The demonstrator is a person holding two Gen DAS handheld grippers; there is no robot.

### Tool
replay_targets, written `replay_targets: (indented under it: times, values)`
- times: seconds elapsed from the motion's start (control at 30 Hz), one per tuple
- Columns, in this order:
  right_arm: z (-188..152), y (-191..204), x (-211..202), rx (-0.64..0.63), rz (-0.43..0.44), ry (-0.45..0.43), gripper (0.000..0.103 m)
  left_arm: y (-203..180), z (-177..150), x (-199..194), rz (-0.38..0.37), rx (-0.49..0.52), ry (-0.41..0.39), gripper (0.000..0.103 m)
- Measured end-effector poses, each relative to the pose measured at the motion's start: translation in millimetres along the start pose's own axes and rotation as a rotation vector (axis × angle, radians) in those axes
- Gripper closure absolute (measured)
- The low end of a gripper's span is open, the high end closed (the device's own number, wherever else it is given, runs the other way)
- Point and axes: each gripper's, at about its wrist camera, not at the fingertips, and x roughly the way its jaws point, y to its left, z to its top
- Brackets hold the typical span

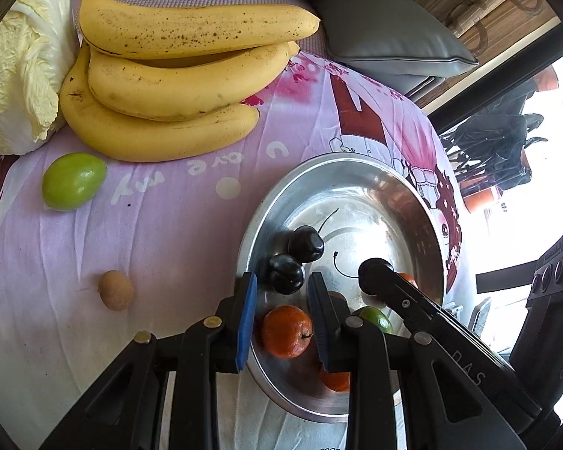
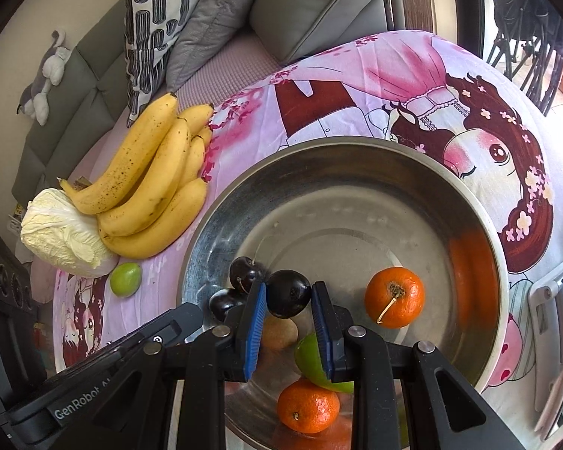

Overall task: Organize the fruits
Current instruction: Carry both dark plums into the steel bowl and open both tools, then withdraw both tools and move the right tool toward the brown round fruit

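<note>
Pinching a dark cherry point(image 2: 289, 298) in the right gripper point(image 2: 289, 300), blue pads point(image 2: 257, 311) pressed against both its sides, low over the near part of the steel bowl point(image 2: 337, 143). Directly under and ahead of those jaws, only bowl floor, with two more cherries point(image 2: 244, 275) just to the left, an orange point(image 2: 394, 296) to the right, and another orange point(image 2: 307, 407) further back beneath the fingers. Probably nothing left here but to let go; the drop looks short, though a roll toward the other cherries is likely.

Holding the left gripper point(image 1: 282, 300) spread and empty above the bowl's left rim, pointed forward and down, one finger outside the rim and one inside.

Turning on the left side next, by my reading: still out on the pink cloth point(image 1: 176, 225), a small brown fruit point(image 1: 115, 290) to the left of the left gripper and near it, a green fruit point(image 1: 74, 181) further forward and left, and the bananas point(image 1: 176, 75) well ahead beside a cabbage point(image 1: 18, 56). Nearest to the left hand, all three; well apart from the right.

Lying with its long axis roughly along the fingers' direction, that brown fruit, so closing across its narrow width should need only a sideways shift left and a dip, little or no wrist turn.
</note>
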Motion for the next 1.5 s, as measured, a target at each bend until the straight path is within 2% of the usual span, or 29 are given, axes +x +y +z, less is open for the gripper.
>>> replay_targets:
  times: [0.2,0.37,0.43,0.5,0.57,0.63,0.7,0.83,0.9,1.1,1.37,1.5]
  values:
    - [0.5,-2.3,2.2,0.009,-0.011,0.015,0.074,5.0,-3.5,-8.1,0.007,-0.007,0.011,0.074]
    - [0.7,-0.2,0.9,-0.002,-0.022,0.022,0.074,20.7,-3.9,-19.3,0.071,-0.045,0.003,0.072]
    - [0.9,3.0,0.7,-0.019,-0.025,0.026,0.070,29.6,-3.9,-23.1,0.116,-0.064,-0.004,0.062]
    - [-1.1,8.1,0.1,-0.040,-0.035,0.026,0.058,39.2,-4.4,-26.5,0.162,-0.080,-0.014,0.056]
    - [-3.2,14.8,-1.7,-0.065,-0.043,0.019,0.053,49.5,-5.0,-29.1,0.207,-0.091,-0.021,0.052]
    - [-5.8,23.1,-3.0,-0.095,-0.045,0.014,0.047,59.3,-6.0,-30.0,0.240,-0.104,-0.021,0.039]
    - [-9.2,31.5,-2.4,-0.124,-0.051,0.013,0.035,68.1,-7.7,-32.0,0.269,-0.119,-0.031,0.032]
    - [-14.9,42.3,2.5,-0.157,-0.055,0.030,0.030,80.3,-10.3,-34.0,0.313,-0.131,-0.042,0.022]
    - [-17.3,45.8,4.4,-0.165,-0.069,0.038,0.024,84.8,-11.4,-33.6,0.319,-0.141,-0.040,0.021]
    - [-23.3,54.0,3.1,-0.181,-0.100,0.051,0.017,93.3,-15.6,-37.7,0.324,-0.142,-0.042,0.020]
    - [-26.0,69.8,-7.7,-0.190,-0.119,0.065,0.017,98.2,-15.6,-51.3,0.281,-0.148,-0.049,0.020]
    - [-23.8,75.9,-7.7,-0.197,-0.101,0.049,0.016,106.1,-15.6,-61.4,0.272,-0.158,-0.054,0.020]
